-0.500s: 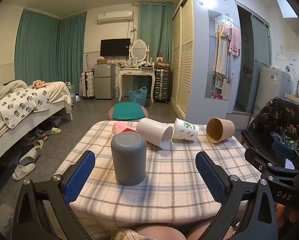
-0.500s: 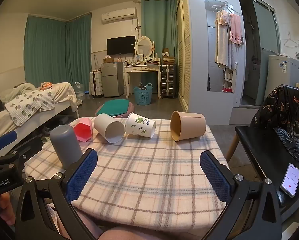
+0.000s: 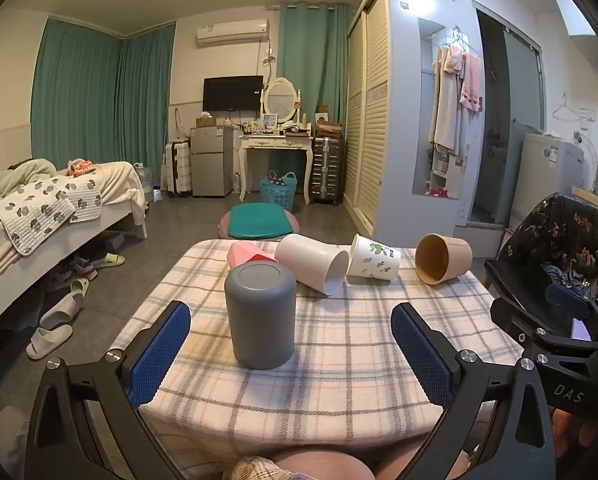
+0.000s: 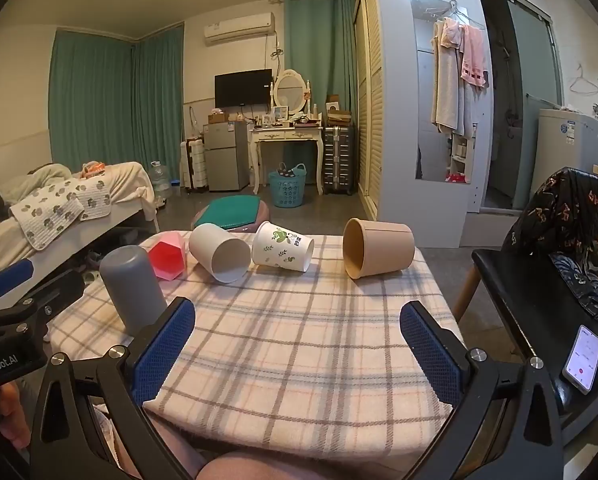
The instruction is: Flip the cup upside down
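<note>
1. Your table [image 3: 339,360], under a plaid cloth, carries every cup.
2. Your left gripper [image 3: 291,354] hangs at the near edge, jaws spread wide and holding nothing; the grey cup [image 3: 261,314] stands between and just beyond its fingers, touching neither.
3. Your right gripper [image 4: 299,354] is likewise wide apart and empty, over bare cloth.
4. That grey cup stands base up, mouth down on the cloth.
5. Behind it, four cups lie on their sides in a row: pink cup [image 4: 167,255], white cup [image 4: 219,253], leaf-print cup [image 4: 282,251], then the tan cup [image 4: 379,253], set apart.
</note>
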`<state>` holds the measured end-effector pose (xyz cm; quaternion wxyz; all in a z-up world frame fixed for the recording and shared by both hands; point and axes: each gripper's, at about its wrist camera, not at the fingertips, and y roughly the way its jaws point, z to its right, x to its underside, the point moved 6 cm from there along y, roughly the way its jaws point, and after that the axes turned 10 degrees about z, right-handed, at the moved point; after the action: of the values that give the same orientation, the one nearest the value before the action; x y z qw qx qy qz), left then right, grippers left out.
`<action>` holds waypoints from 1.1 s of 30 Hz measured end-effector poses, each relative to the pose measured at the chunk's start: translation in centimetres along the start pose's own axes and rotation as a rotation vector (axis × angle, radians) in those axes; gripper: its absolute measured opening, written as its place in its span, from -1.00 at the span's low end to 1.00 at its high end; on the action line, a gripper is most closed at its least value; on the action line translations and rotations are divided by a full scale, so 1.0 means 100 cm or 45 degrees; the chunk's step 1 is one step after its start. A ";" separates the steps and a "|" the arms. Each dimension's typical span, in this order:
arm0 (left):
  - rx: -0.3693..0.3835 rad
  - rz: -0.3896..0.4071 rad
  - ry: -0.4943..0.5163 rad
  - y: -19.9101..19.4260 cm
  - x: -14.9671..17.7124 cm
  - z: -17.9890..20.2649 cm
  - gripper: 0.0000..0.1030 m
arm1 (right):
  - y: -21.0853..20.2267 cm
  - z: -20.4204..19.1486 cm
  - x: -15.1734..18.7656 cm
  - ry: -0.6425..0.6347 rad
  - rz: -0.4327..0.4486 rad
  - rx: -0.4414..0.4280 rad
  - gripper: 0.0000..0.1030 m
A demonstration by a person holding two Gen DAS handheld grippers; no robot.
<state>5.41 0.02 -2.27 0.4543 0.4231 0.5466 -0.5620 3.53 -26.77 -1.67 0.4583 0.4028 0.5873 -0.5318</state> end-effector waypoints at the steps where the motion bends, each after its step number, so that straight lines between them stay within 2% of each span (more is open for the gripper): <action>1: 0.000 0.000 0.000 0.000 0.000 0.000 1.00 | 0.000 0.000 0.000 0.000 -0.001 0.000 1.00; 33: -0.004 -0.007 -0.002 -0.003 -0.001 -0.018 1.00 | 0.002 -0.009 -0.002 -0.007 -0.006 -0.024 1.00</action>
<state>5.11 1.82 -2.17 0.4537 0.4204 0.5485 -0.5626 3.72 -25.86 -1.50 0.4625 0.3957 0.5918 -0.5284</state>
